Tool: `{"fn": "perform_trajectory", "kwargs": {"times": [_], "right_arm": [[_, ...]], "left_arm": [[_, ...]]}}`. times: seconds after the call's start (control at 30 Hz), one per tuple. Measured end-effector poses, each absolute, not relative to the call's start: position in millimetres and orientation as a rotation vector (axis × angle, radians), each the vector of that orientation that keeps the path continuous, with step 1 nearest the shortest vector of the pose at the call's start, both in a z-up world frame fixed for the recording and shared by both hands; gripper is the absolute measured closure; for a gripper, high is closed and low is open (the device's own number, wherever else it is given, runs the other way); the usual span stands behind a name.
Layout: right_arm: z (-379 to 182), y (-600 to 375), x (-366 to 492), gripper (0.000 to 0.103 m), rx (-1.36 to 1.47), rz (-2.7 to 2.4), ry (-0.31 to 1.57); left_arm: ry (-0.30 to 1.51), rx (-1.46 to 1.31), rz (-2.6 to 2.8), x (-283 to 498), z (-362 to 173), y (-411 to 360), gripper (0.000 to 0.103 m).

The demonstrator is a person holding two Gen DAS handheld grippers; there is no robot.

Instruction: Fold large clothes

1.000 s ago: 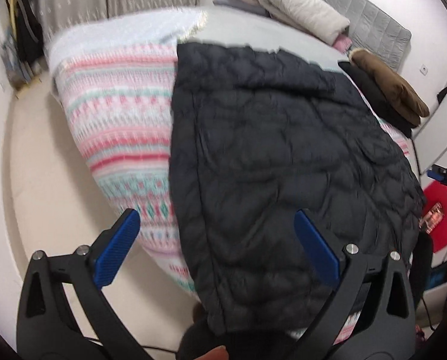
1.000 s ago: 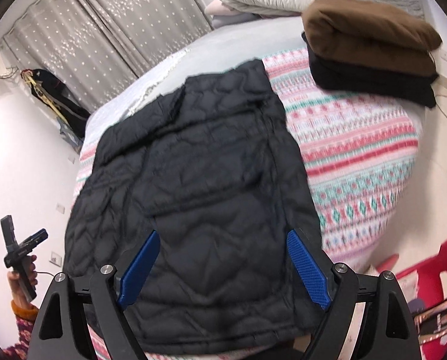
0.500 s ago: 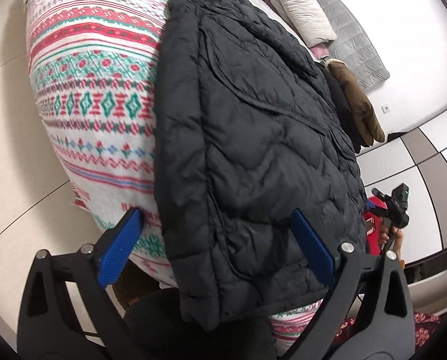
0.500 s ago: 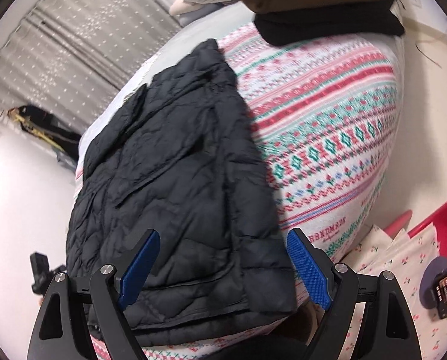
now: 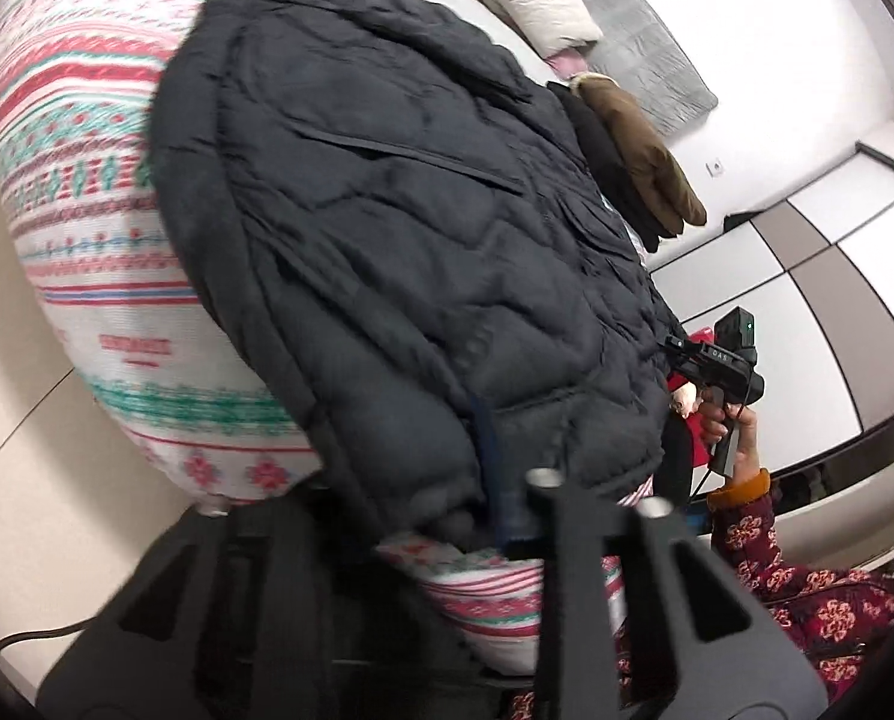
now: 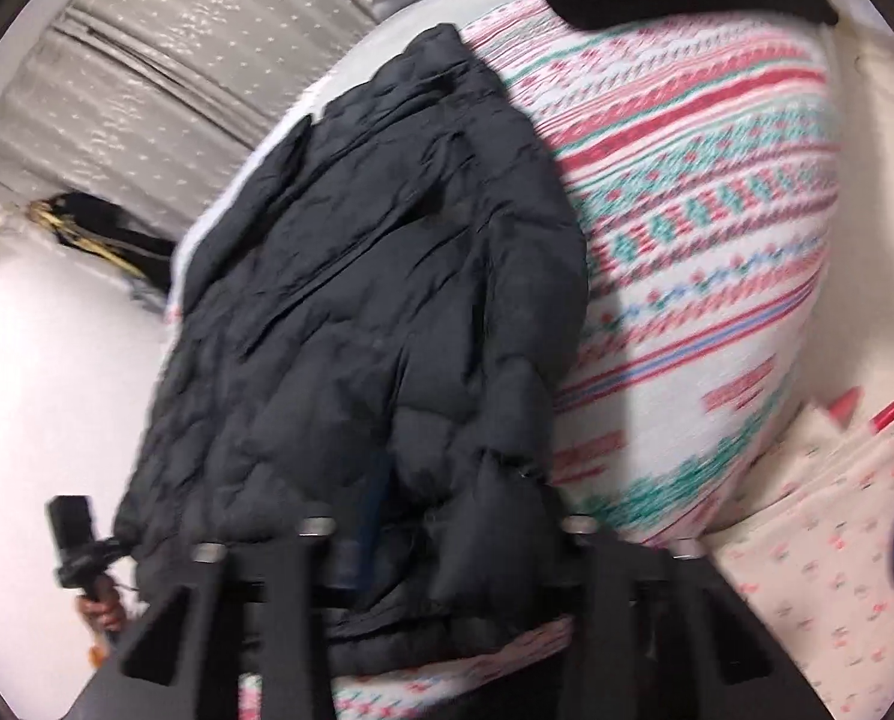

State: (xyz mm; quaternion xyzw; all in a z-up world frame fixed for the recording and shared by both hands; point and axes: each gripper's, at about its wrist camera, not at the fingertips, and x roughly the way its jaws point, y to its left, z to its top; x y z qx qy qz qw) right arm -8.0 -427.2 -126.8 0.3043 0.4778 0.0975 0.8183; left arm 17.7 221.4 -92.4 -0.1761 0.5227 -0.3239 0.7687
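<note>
So the black puffer jacket was laid flat on the bed, spread over the striped patterned blanket, with its bottom hem hanging just over the near edge, which is presumably why both grippers were brought in low at that edge. The left gripper had just been closing, and its jaws were clamped on the padded hem near one bottom corner; a blue pad could be made out pressed into the fabric. The right gripper had just been closing too and was pinched on a bunched fold of the hem at the other corner, with the jacket stretched away from it toward the curtain. Holding both bottom corners was probably meant to let the lower half be lifted and carried up toward the collar in one go, so the fold looked barely started. A pile of folded clothes, brown over black, was stacked further up the bed, near the jacket's far side, likely the finished ones. No actual containers like baskets or boxes could be spotted in either view, so nothing was held in anything.
</note>
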Motion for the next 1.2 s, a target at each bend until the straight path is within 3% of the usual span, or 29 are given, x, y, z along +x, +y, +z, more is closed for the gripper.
{"fn": "perform_trajectory", "kwargs": {"times": [0.03,0.1,0.73,0.93,1.2], "right_arm": [[-126.4,-426.7,-10.4,0.086,0.665,0.226,1.004],[-119.6,-425.8,-16.8,0.092,0.689,0.252,0.957],[61.3,-403.2,-132.5,0.095,0.613,0.421,0.487],[88.7,-396.7,-140.1,0.094,0.596,0.407,0.473],[67.2,-398.5,-60.6,0.094,0.565,0.313,0.575]], "left_arm": [[1.106,-0.357,-0.69,14.4,-86.5,216.8,0.088],[1.039,-0.345,-0.696,9.1,-73.3,215.2,0.091],[0.484,-0.498,-0.91,-105.6,78.2,289.1,0.094],[0.435,-0.525,-0.916,-114.4,88.0,300.2,0.094],[0.529,-0.573,-0.768,-14.5,68.3,296.7,0.093]]}}
